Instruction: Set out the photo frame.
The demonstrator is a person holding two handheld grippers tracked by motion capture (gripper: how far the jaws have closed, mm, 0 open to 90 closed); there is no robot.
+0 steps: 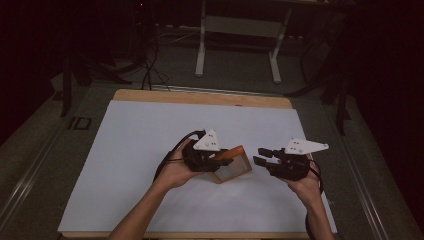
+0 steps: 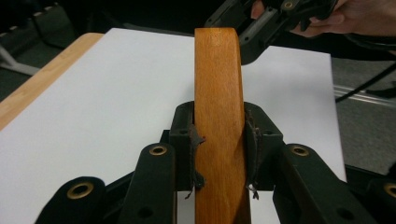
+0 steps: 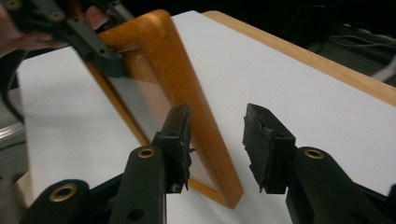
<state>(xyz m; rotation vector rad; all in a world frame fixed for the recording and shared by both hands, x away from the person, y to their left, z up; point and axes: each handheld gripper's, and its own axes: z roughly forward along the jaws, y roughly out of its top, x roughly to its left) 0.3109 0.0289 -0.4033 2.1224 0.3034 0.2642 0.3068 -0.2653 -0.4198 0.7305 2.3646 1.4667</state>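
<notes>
While held: wooden picture frame (image 1: 231, 164) stands tilted on the white table (image 1: 125, 150), mid-near.
Left gripper (image 2: 219, 135): pinching the frame's top edge.
Right gripper (image 3: 217, 140): spread, just right of the frame.
Key relation: frame's free edge points rightward, toward those spread jaws.

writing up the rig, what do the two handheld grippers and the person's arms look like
Both the left gripper and the right gripper are black, with linked arms on brass-coloured pivots and flat jaw pads with frayed edges. Each carries a pale three-cornered plate on top and trails a black cable. The forearms are bare, no sleeves in view.
</notes>
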